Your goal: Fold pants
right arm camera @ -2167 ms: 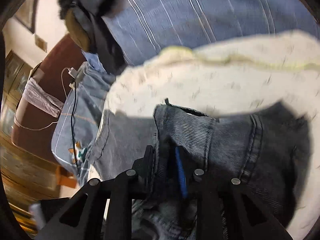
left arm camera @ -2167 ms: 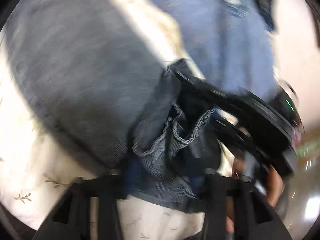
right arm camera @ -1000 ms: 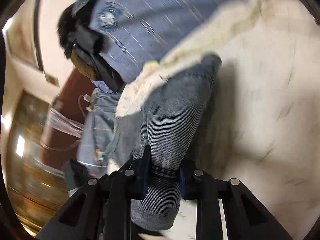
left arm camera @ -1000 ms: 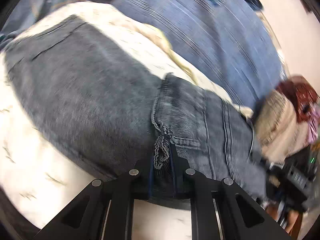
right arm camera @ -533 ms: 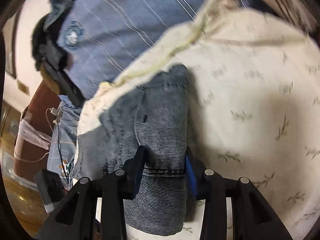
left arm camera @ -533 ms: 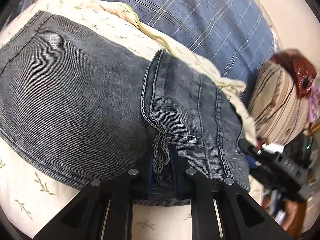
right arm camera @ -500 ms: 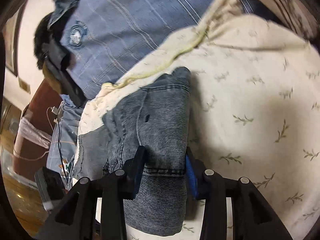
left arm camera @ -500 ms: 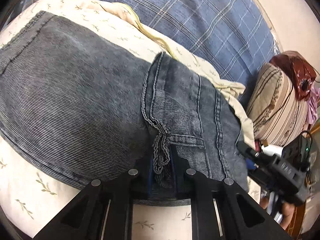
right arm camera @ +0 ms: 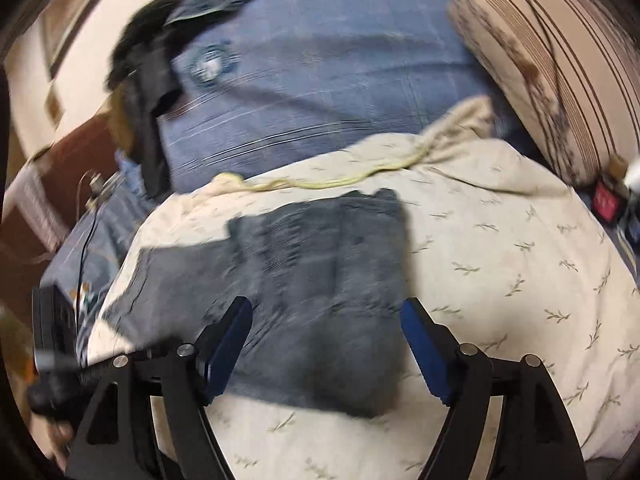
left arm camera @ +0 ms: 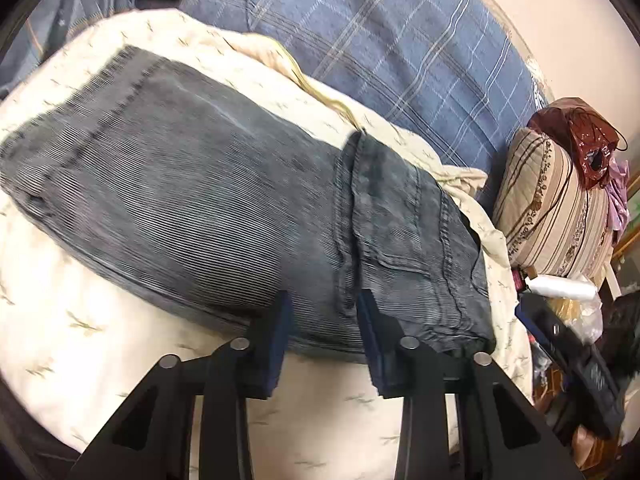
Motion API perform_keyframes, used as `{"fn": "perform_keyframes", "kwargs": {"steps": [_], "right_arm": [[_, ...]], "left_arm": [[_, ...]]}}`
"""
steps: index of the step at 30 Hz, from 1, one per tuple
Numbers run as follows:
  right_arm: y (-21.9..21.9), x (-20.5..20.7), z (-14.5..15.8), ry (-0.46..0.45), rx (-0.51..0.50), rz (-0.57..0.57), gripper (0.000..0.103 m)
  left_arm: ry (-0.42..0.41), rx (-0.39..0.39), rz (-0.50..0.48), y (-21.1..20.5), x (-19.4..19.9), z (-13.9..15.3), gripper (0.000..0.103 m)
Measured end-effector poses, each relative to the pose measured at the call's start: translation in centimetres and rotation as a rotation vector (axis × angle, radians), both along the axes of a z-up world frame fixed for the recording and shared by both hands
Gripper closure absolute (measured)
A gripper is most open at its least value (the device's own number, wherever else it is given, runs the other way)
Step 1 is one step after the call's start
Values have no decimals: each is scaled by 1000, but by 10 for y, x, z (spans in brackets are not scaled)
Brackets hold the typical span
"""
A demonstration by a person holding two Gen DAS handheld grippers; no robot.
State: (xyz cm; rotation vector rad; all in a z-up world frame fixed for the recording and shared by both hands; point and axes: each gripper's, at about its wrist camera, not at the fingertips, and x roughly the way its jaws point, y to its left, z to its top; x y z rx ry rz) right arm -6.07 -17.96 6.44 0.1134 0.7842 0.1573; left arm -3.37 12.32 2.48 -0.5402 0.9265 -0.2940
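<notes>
Left wrist view: dark grey corduroy pants (left arm camera: 224, 216) lie folded across a cream quilt (left arm camera: 80, 344) printed with small leaf sprigs. The left claw (left arm camera: 324, 320) sits at the near edge of the garment with its blue-padded fingers (left arm camera: 280, 332) parted and nothing pinched between them; a stitched seam runs out from the gap. The folded-over upper layer, with a pocket, lies to the right of that seam. Behind the quilt spreads a blue plaid blanket (left arm camera: 400, 52). At far right a striped beige pillow (left arm camera: 560, 216) leans beside a reddish-brown bag (left arm camera: 584, 136), with a white plastic bottle (left arm camera: 560, 286) just below the pillow.

Right wrist view, blurred by motion: the pants (right arm camera: 312, 292) lie as a squarish folded stack on the quilt (right arm camera: 520, 280), with a single layer trailing away to the left. The right claw (right arm camera: 326, 344) is spread wide, its fingers (right arm camera: 424, 348) flanking the near end of the stack without closing on it. The blanket (right arm camera: 340, 92) fills the background, and the pillow (right arm camera: 540, 72) is at upper right.
</notes>
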Motion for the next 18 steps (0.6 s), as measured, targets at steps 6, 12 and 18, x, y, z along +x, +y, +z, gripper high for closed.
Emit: {"fn": "perform_keyframes", "kwargs": {"steps": [6, 12, 18], "right_arm": [[65, -1, -38, 46, -275, 172, 18], [96, -5, -70, 36, -603, 191, 24], [70, 0, -61, 67, -510, 140, 49]], "left_arm": [[28, -35, 54, 34, -17, -13, 65], [29, -27, 53, 31, -20, -12, 65], [42, -42, 60, 29, -15, -14, 65]]}}
